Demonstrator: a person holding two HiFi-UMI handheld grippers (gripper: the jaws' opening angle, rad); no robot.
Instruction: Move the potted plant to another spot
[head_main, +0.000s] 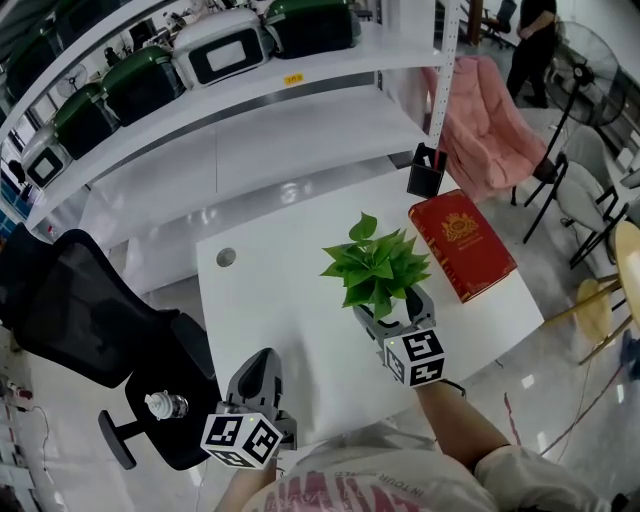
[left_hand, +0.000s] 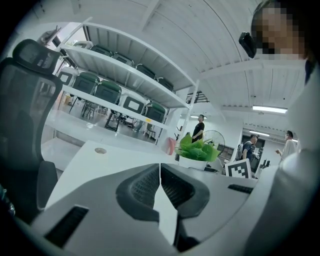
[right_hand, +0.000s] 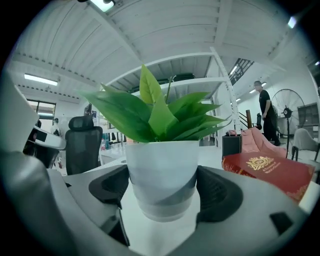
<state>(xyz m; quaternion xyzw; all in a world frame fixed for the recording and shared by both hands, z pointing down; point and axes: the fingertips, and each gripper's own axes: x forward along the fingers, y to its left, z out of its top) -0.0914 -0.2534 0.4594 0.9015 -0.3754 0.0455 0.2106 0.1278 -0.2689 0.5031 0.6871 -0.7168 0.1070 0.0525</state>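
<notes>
Right gripper view shows the right tongs (right_hand: 162, 191) gripping the white-potted green leafy plant (right_hand: 161, 165) mid-wall; it seems light, smooth, top-heavy; left tongs (left_hand: 160, 172) pressed together, empty

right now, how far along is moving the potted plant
Done: the right hand-held gripper is clamped on the potted plant by its pot. In hand: the plant, near the red book on the white table; I can't tell if it is lifted. Left: set it down elsewhere and release. The left hand-held gripper is shut, empty.
</notes>
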